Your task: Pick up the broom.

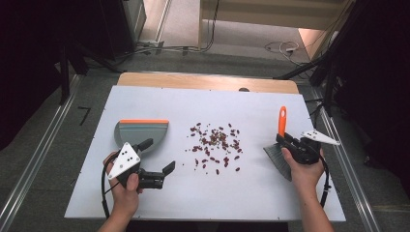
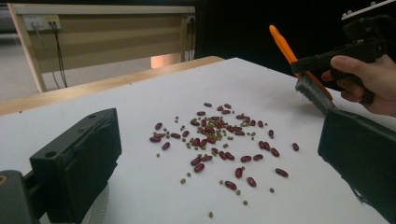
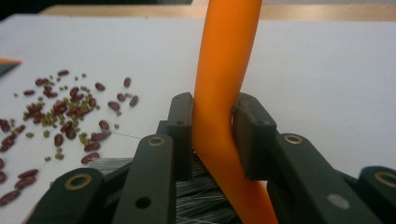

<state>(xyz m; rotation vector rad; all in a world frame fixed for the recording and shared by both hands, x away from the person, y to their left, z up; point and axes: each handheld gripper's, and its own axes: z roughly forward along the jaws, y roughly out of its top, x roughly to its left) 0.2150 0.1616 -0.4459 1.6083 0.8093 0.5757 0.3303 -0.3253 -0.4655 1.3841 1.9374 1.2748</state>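
Red and small green beans (image 1: pixel 215 145) lie scattered in the middle of the white tabletop (image 1: pixel 251 193). A grey dustpan (image 1: pixel 140 133) with an orange edge rests at the left. Just in front of the dustpan my left gripper (image 1: pixel 157 155) is open, nothing between its jaws, which frame the beans (image 2: pixel 219 135) in the left gripper view. To the right of the beans my right gripper (image 1: pixel 285 140) is shut on the orange handle of a brush (image 1: pixel 282 118), grey bristles (image 1: pixel 276 157) low over the table. The right gripper view has the pads pressed on the handle (image 3: pixel 224 70).
A wooden strip (image 1: pixel 208 81) runs along the table's far edge. Metal rails (image 1: pixel 338 145) flank both sides, and cables (image 1: pixel 283 47) lie on the floor behind. White tabletop surrounds the beans (image 3: pixel 65 112).
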